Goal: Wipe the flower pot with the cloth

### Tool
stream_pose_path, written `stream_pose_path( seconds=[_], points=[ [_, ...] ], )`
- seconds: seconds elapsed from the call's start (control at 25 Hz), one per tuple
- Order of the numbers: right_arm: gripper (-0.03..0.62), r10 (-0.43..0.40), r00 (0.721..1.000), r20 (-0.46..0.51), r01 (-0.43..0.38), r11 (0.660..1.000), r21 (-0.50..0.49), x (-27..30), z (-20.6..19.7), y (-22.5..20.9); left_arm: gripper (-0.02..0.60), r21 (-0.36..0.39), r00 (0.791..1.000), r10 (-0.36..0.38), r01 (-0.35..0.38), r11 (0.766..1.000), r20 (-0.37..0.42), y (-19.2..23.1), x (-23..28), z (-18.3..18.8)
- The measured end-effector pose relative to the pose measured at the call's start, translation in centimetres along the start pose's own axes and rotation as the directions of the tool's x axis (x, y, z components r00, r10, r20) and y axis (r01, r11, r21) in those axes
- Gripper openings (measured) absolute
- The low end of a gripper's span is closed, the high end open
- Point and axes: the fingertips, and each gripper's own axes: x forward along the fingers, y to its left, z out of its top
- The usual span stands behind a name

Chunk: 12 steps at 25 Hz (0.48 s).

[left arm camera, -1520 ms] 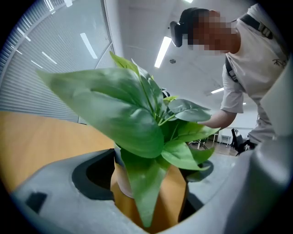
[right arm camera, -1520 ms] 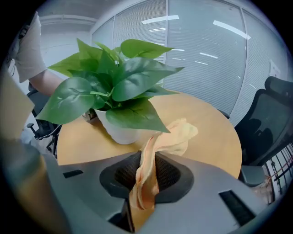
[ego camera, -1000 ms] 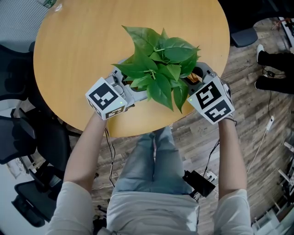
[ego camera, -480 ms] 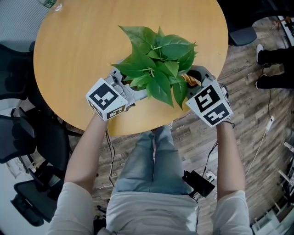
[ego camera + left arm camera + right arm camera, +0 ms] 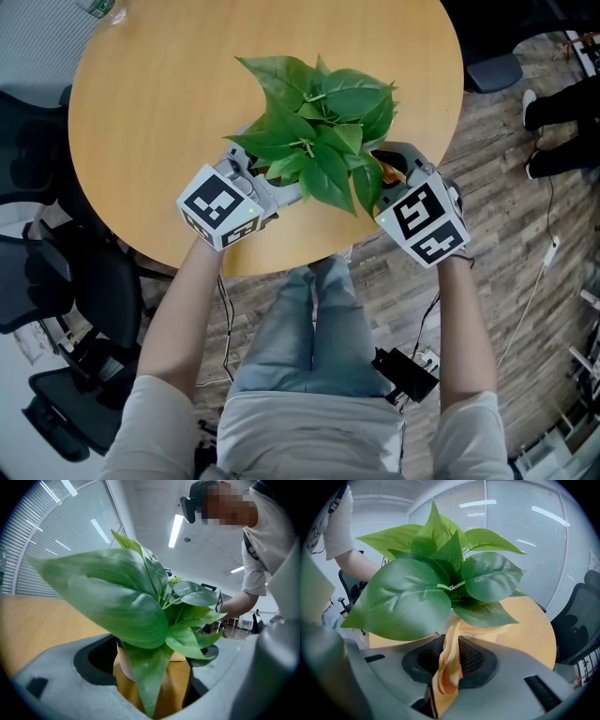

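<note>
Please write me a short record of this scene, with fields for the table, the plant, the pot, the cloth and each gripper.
surface: round wooden table
plant: broad green leaves that hide most of the pot from above
flower pot: pale, standing near the table edge closest to the person
left gripper: jaws wide, set on both sides of the flower pot
right gripper: shut on the cloth
cloth: orange, pinched upright, its top reaching the pot under the leaves

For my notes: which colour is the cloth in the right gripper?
Light orange; the cloth shows best in the right gripper view.
</note>
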Motion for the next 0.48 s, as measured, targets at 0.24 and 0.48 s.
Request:
stream_pose_path(
  seconds=[0.24, 0.48],
  points=[
    [0.077, -0.005, 1.000, 0.005, 0.005, 1.000, 0.010, 0.10, 0.17, 0.68, 0.439, -0.010, 1.000, 0.031, -0.031, 0.999, 0.000, 0.16, -0.23, -0.04],
    [0.077, -0.006, 1.000, 0.005, 0.006, 1.000, 0.013, -0.43, -0.17, 0.80, 0.439, -0.017, 0.997, 0.077, -0.077, 0.997, -0.009, -0.13, 0.46, 0.15]
  ],
)
